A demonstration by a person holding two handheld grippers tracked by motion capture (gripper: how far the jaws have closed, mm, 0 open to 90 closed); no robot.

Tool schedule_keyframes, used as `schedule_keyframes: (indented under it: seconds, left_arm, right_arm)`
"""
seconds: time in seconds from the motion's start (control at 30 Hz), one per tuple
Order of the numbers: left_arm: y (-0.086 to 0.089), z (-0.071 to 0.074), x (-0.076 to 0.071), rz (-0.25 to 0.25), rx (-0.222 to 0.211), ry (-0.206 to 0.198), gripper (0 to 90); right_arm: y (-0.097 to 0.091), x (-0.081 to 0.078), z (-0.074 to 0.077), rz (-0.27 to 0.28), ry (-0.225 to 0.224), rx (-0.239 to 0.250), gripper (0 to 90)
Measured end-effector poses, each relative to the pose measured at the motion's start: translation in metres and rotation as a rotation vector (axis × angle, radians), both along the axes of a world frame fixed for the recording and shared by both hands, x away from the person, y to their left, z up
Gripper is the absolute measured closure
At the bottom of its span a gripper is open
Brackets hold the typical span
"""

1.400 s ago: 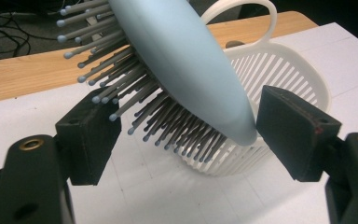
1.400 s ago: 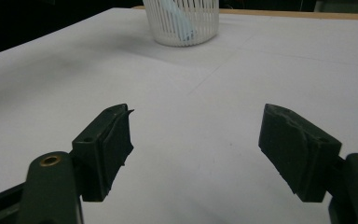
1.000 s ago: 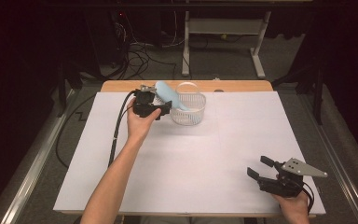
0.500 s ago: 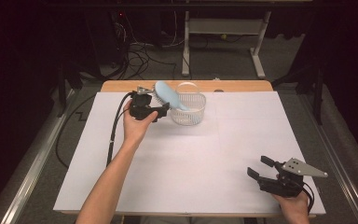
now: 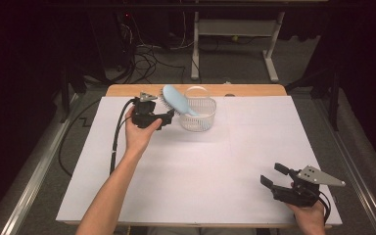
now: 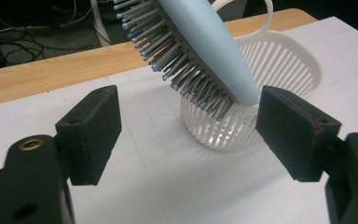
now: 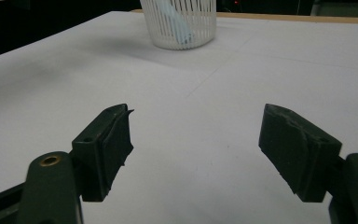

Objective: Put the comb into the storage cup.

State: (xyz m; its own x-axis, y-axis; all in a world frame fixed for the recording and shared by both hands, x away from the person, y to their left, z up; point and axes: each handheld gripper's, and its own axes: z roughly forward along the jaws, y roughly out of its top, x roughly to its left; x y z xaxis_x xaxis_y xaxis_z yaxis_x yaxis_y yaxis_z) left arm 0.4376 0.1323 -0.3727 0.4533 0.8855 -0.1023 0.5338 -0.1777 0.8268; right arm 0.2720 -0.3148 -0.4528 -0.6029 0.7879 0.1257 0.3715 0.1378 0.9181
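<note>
A light blue hairbrush (image 5: 178, 100) stands tilted in a white slatted basket (image 5: 200, 119) at the table's far middle. Its handle is down inside, and its bristled head (image 6: 200, 51) leans out over the left rim. My left gripper (image 5: 169, 117) sits just left of the basket and points at it. Its jaws are open and the brush is beyond their tips, untouched. In the left gripper view the gripper (image 6: 191, 135) has only table between its pads. My right gripper (image 5: 272, 174) rests open near the front right corner, with nothing in it (image 7: 205, 144). The basket (image 7: 182, 23) is far ahead of it.
White paper (image 5: 235, 161) covers the table, with a strip of bare wood (image 5: 254, 90) along the far edge. The left gripper's black cable (image 5: 115, 142) trails down the left side. Beyond the table are a dark floor, cables and a stand's legs (image 5: 269, 68).
My left gripper has drawn back slightly to the left, away from the basket. The brush stays leaning in the basket and the right gripper has kept still.
</note>
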Motion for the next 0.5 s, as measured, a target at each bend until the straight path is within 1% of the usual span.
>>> schedule_keyframes:
  seconds: [0.5]
  left_arm:
    - [0.0029, 0.0051, -0.0077, -0.016, 0.000, -0.021, 23.1]
  right_arm:
    - [-0.0008, 0.0000, 0.0002, -0.004, -0.004, 0.003, 25.5]
